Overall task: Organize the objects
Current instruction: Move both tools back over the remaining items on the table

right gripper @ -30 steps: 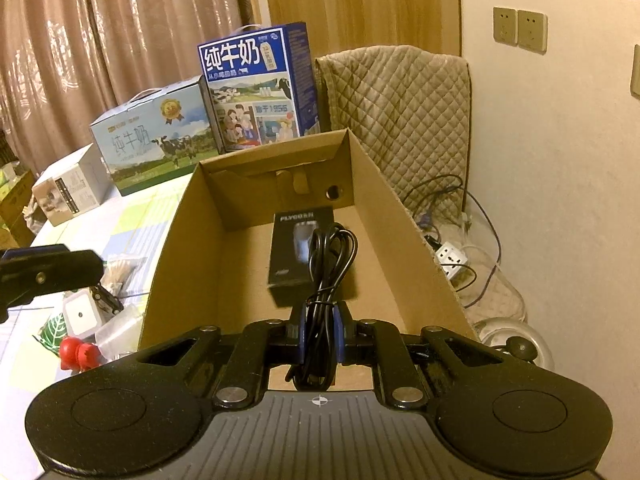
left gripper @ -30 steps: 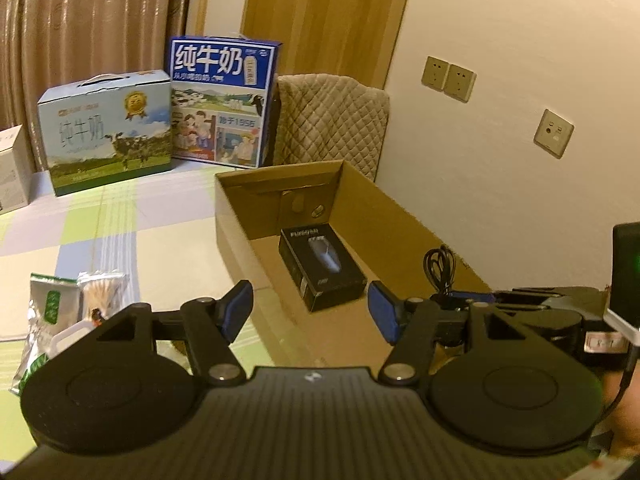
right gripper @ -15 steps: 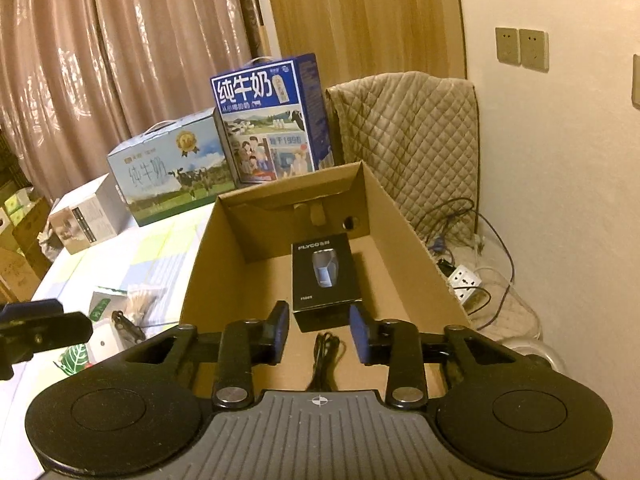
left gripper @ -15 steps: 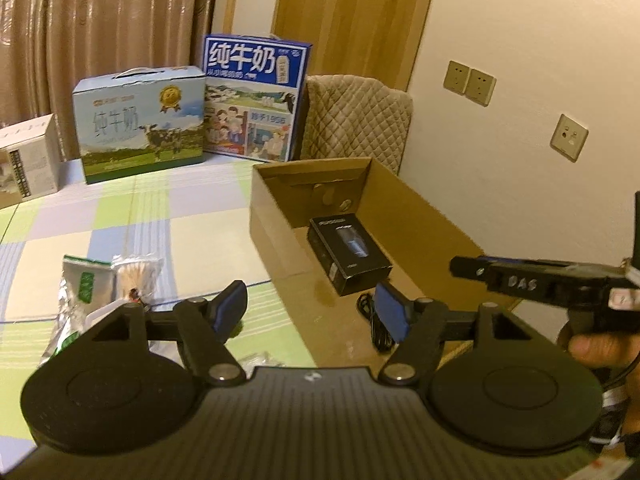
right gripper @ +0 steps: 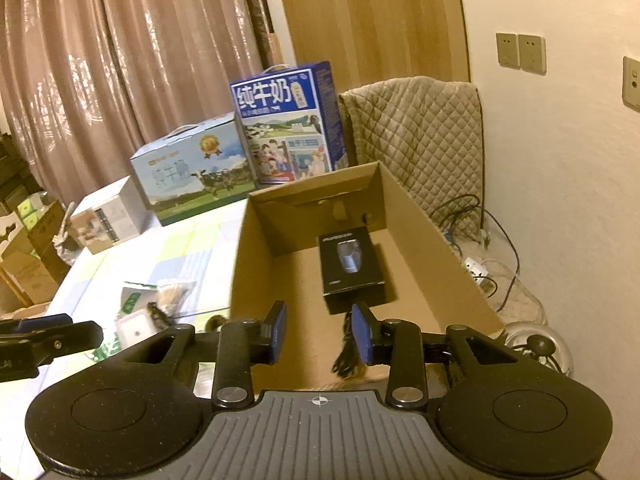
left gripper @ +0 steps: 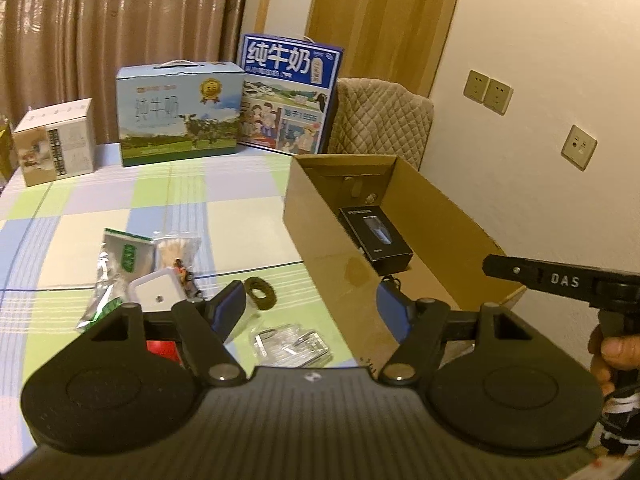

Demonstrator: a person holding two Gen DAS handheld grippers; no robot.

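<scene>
Both claws released, nothing between jaws: left gripper point(left gripper: 310, 308) above table clutter; right gripper point(right gripper: 319, 330) over cardboard box point(right gripper: 436, 240), black cable point(right gripper: 346, 354) lying inside.

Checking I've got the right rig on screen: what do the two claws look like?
Both match: matte black bodies with two round discs, a ribbed grey centre plate with a small crosshair mark, silver pivot screws, and blue pads on the fingers. Left claw, right claw. Seen from the left camera, the right one's side bears white letters "DAS".

I see brown curtains point(right gripper: 120, 80) behind the checked tablecloth point(left gripper: 160, 200), a wooden door point(left gripper: 380, 20), a quilted chair point(right gripper: 420, 132), and cream wall point(left gripper: 540, 40) with sockets point(left gripper: 488, 91), perhaps dimly lit.
</scene>
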